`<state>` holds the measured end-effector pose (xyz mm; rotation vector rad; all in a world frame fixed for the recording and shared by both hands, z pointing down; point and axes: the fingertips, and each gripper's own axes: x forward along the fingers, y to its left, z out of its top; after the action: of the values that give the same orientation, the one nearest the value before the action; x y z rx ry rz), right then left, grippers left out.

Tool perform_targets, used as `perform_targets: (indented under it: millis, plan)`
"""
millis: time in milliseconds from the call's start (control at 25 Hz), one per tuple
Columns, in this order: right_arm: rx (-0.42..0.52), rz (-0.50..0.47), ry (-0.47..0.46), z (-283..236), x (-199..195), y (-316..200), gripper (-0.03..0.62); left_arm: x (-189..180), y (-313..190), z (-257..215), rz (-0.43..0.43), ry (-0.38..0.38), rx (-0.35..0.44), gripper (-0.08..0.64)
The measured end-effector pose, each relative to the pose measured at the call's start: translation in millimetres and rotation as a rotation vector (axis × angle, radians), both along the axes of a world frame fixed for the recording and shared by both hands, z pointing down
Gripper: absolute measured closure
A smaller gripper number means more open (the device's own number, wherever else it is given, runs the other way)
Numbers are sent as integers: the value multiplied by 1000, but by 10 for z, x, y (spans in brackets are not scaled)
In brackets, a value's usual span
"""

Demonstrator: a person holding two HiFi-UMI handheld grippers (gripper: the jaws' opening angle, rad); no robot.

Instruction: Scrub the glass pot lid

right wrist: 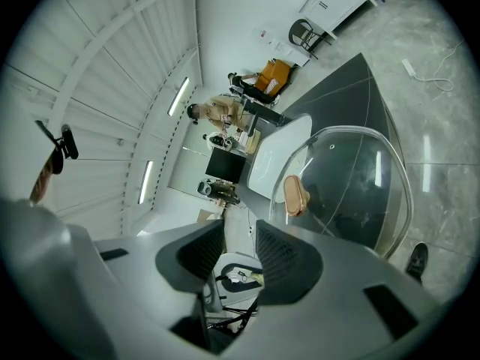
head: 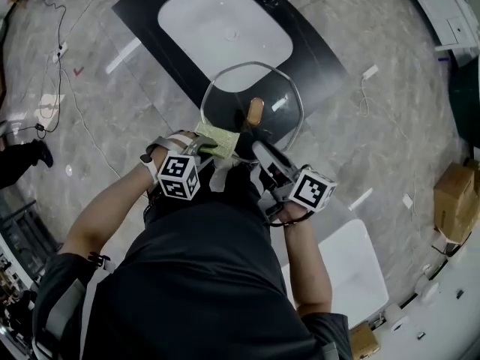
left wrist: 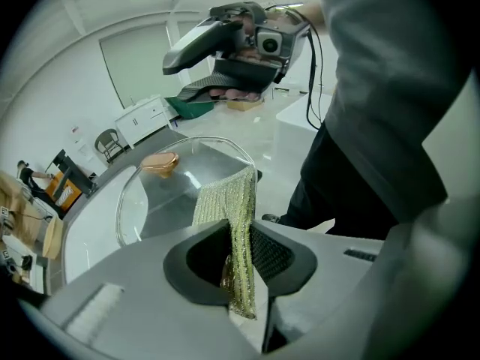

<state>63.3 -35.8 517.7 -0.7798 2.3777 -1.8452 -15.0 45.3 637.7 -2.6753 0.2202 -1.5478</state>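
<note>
Glass, with a thin metal rim: in the head view the pot lid (head: 279,88) is seen from above, over the near edge of a dark counter (head: 150,21), just in front of the person. Its brown knob (head: 255,111) sits in the middle. Behind it, a white sink (head: 225,28) is set into the counter. The left gripper (head: 206,147) is at the lower left rim of the lid and carries a yellow-green scrubbing cloth (head: 217,139), which lies against that rim. The right gripper (head: 256,150) points at the lower rim from the other side. What supports the lid, I cannot tell.

In the left gripper view the two jaws are closed on the cloth (left wrist: 232,201). The cloth is pinched between the pads, one end hangs below them, and the other end reaches forward to the near rim of the lid (left wrist: 161,201). The knob (left wrist: 160,161) is at the far side. The right gripper appears higher up, beyond the lid.

In the right gripper view the jaws of the right gripper (right wrist: 240,253) stand a little apart. Nothing is between them; only the background shows through the gap. The lid (right wrist: 360,178) is ahead and to the right of the jaws, with its knob (right wrist: 295,195) turned toward the camera, and the sink is behind it.
</note>
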Motion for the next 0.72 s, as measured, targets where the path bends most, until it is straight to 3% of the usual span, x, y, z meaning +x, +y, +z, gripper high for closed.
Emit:
perform_targets:
  millis: [240,440,560,720]
  plan:
    - [-2,-21,-3,-36,-56,-16,456,62,270,-102,-4,46,-64,491]
    - [31,-8,-8,-185,-25,-32,456,59,202,-408,-91,156,-124,491]
    - [36,30,5,-212,101,-29,456,37,52,-606,-228,292,-204,492]
    - [44,95,11,-234,341,-33,456,-278,-410,-735,-557,421,-296,491]
